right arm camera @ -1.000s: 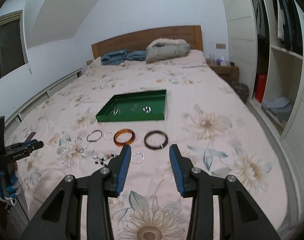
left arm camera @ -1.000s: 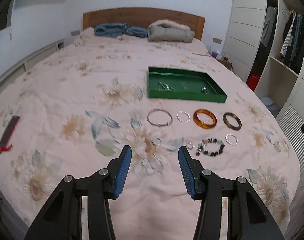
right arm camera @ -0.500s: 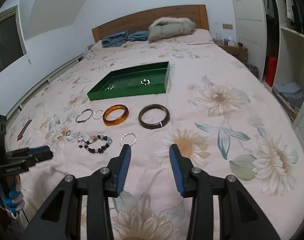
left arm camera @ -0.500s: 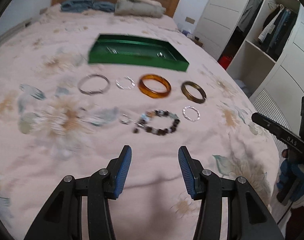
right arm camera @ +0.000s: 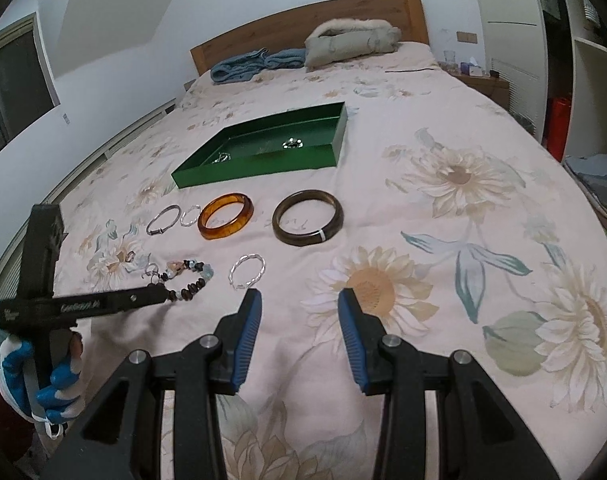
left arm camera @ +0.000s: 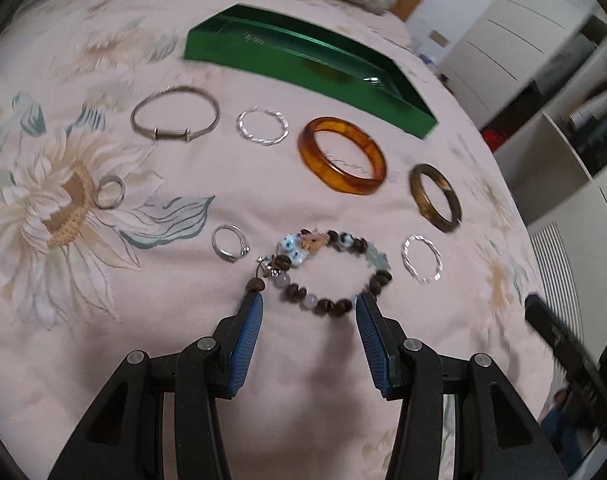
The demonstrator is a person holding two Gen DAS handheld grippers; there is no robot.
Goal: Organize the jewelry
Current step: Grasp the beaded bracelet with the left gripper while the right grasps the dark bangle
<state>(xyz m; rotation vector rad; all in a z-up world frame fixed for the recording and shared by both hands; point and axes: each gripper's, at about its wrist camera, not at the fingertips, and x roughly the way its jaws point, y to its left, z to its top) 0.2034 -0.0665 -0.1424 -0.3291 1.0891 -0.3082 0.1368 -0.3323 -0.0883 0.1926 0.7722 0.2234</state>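
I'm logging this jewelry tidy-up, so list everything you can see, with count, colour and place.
Tray: one, green, mid-bed, small silver pieces inside.
Bangles: amber, dark brown, thin silver, in the row before the tray.
Twisted silver hoops: two, one in that row, one nearer.
Beaded bracelet: one, brown, blue, grey, nearest row.
Rings: two, silver.
Bedspread: pink, floral.
Folded bedding: blue and grey, by the headboard.
Left gripper: open, at the bracelet.
Right gripper: open, empty.

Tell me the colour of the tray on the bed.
Green tray; clearest in the right wrist view.
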